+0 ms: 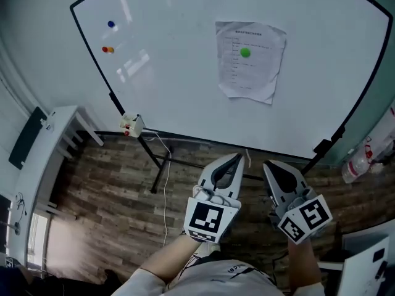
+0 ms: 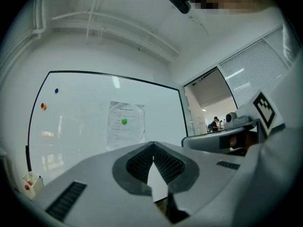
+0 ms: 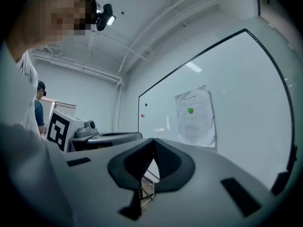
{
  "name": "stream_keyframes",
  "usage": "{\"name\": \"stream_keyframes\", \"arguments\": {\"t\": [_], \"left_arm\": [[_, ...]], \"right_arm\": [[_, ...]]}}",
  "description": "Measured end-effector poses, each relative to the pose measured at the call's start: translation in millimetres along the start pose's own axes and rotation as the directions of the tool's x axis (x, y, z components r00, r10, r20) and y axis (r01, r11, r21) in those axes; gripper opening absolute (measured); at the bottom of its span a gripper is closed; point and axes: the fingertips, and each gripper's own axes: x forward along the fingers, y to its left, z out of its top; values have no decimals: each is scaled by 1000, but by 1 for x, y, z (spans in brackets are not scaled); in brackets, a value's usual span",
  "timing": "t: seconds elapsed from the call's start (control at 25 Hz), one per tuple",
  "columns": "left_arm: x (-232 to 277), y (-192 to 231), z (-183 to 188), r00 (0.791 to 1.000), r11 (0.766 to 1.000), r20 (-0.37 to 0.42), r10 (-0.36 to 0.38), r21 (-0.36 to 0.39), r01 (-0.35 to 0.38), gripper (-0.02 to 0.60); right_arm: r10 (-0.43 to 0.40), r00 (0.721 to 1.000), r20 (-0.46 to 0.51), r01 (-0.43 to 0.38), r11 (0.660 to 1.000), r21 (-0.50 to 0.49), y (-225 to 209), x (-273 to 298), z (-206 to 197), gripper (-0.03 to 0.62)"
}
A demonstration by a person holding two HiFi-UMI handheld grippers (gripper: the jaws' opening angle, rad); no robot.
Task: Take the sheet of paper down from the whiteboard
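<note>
A crumpled white sheet of paper (image 1: 250,60) with printed lines hangs on the whiteboard (image 1: 173,85), pinned by a green round magnet (image 1: 245,52). The same paper (image 2: 125,125) shows in the left gripper view, and the paper (image 3: 195,116) shows at an angle in the right gripper view. My left gripper (image 1: 237,157) and right gripper (image 1: 269,164) are side by side below the board, well short of the paper. Both are shut with nothing between the jaws. The left gripper (image 2: 153,144) and right gripper (image 3: 154,140) show their tips meeting.
A blue magnet (image 1: 111,24) and a red-and-orange pair of magnets (image 1: 108,49) sit at the board's upper left. A small holder (image 1: 132,126) hangs at the board's lower left corner. A white shelf (image 1: 43,159) stands at left, a plastic bottle (image 1: 361,159) at right. People stand far off through a doorway (image 2: 218,124).
</note>
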Motion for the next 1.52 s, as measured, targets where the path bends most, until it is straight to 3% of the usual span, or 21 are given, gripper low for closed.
{"name": "stream_keyframes", "arguments": {"t": [0.4, 0.68, 1.04, 1.2, 1.4, 1.52], "left_arm": [[82, 58, 16, 998, 1000, 68, -12, 9, 11, 14], [147, 84, 25, 996, 998, 89, 31, 57, -36, 14], [217, 119, 56, 973, 979, 174, 149, 114, -170, 17], [236, 129, 61, 967, 967, 178, 180, 147, -207, 116], [253, 140, 61, 967, 963, 157, 200, 150, -223, 149], [260, 144, 60, 968, 964, 151, 199, 146, -221, 156]], "right_arm": [[-65, 998, 28, 68, 985, -160, -57, 68, 47, 14], [14, 998, 53, 1, 961, -278, -102, 115, 82, 14], [116, 990, 83, -67, 891, -450, -151, 155, 135, 14], [137, 986, 93, -77, 879, -471, -163, 167, 143, 15], [128, 986, 108, -58, 866, -497, -168, 175, 154, 15], [112, 988, 106, -37, 838, -544, -170, 179, 163, 17]]}}
